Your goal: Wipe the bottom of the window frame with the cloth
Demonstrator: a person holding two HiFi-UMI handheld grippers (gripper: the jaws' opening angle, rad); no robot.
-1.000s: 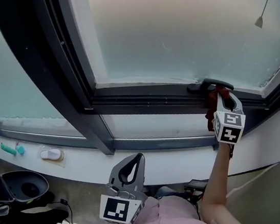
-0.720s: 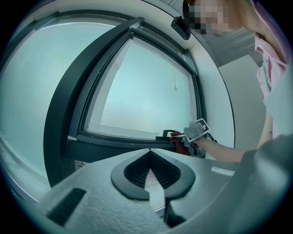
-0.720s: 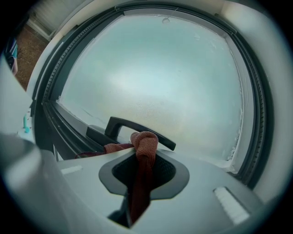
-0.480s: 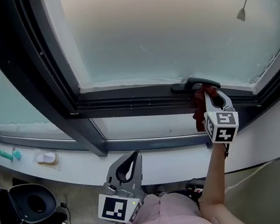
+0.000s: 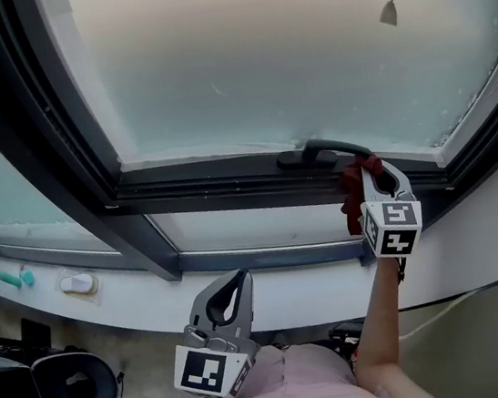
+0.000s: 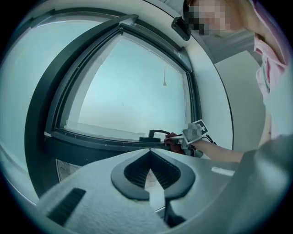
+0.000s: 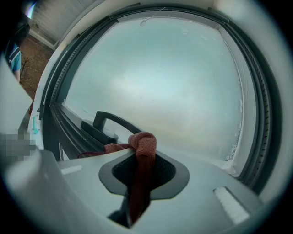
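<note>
Looking down in the head view, the right gripper (image 5: 373,178) holds the red cloth (image 5: 351,199) against the bottom of the window frame (image 5: 229,190), near its right corner. The left gripper view shows the left gripper (image 6: 149,172) closed and empty. The right gripper view shows the jaws pinching the cloth, so it looks like wiping time; next, I think, slide it left.

Right gripper (image 5: 377,177) up at bottom rail of window frame (image 5: 229,187). Cloth (image 5: 352,195) caught between its jaws, bunched against rail. Handle (image 5: 327,149) on same rail, just left of cloth. Cord weight (image 5: 388,14) hangs in front of pane, above right gripper. Sill (image 5: 290,293) below frame. Left gripper (image 5: 238,282) low, in front of sill, well apart to left. Far left on sill: small oval object (image 5: 77,284), slim stick-like item (image 5: 7,276) beyond it.
</note>
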